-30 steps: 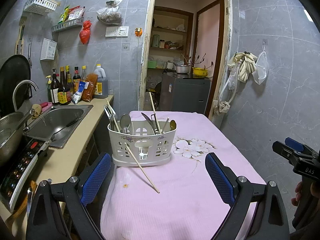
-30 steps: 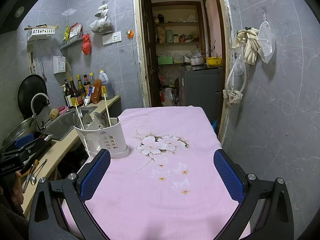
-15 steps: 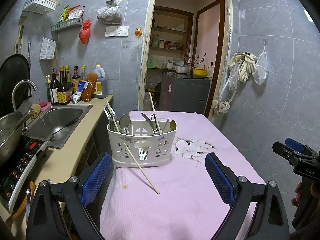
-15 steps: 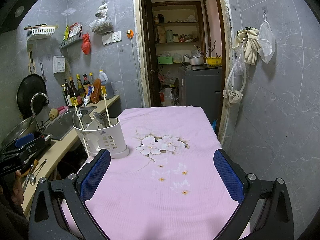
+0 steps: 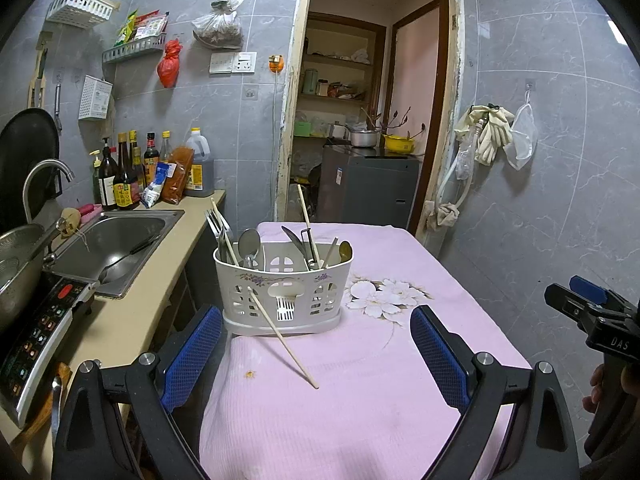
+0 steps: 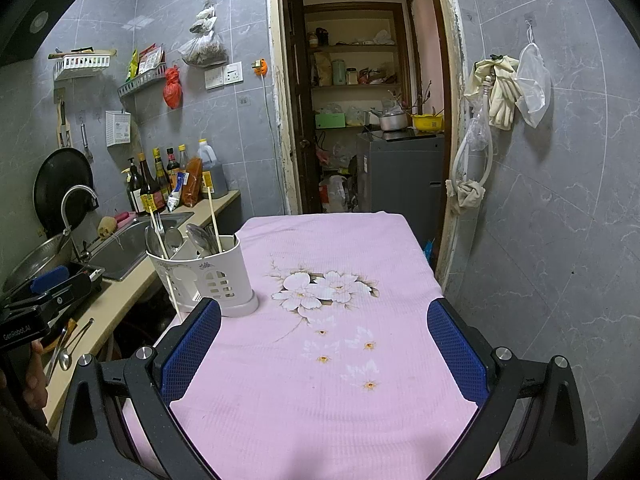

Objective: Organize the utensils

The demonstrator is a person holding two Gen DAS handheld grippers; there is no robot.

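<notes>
Both grippers are spread wide and hold nothing: the left gripper [image 5: 316, 354] hangs over the near edge of the pink table [image 5: 360, 420], the right gripper [image 6: 324, 346] beside it. The white caddy [image 5: 283, 288] stands on the table's left side with spoons, forks and chopsticks upright inside. One chopstick [image 5: 283, 338] leans against the caddy's front, its tip on the cloth.

White utensil caddy [image 5: 282, 288] on pink tablecloth [image 5: 360, 380], chopstick [image 5: 282, 340] leaning against it
</notes>
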